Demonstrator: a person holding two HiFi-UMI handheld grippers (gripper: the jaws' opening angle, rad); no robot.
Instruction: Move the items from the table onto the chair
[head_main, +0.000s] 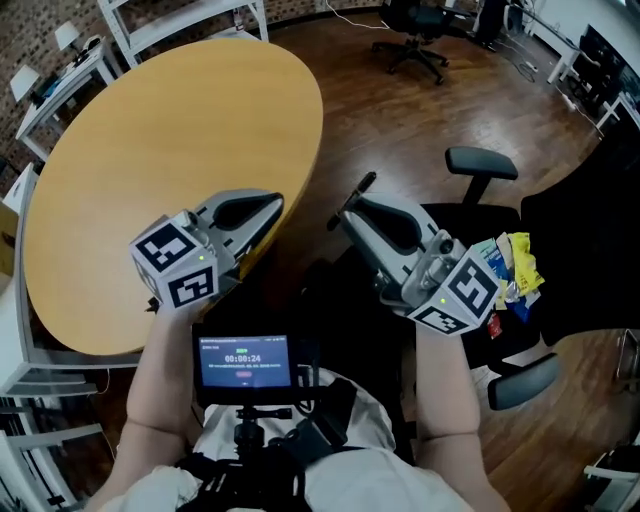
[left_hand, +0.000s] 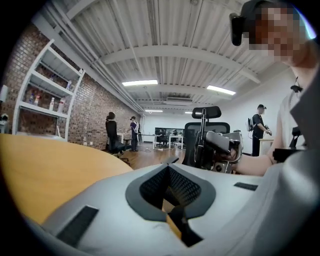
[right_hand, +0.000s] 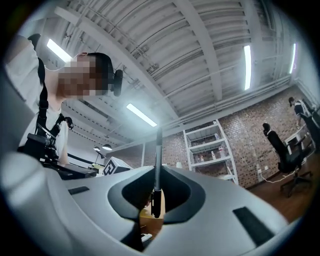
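The round wooden table (head_main: 180, 130) has nothing on it. My right gripper (head_main: 347, 213) is raised between the table and the black chair (head_main: 483, 162), shut on a thin dark pen (head_main: 359, 192) that sticks out past its tips. The right gripper view has the pen (right_hand: 157, 150) standing upright between the closed jaws of that gripper (right_hand: 156, 172). Several colourful snack packets (head_main: 512, 266) lie on the chair seat, right of that hand. My left gripper (head_main: 274, 206) hovers over the table's near edge, jaws together and holding nothing, as the left gripper view (left_hand: 171, 162) confirms.
A small screen (head_main: 245, 362) is mounted at my chest. A second office chair (head_main: 415, 35) stands far back on the wooden floor. White shelving (head_main: 180, 20) and desks line the room behind the table. People stand in the distance (left_hand: 111, 131).
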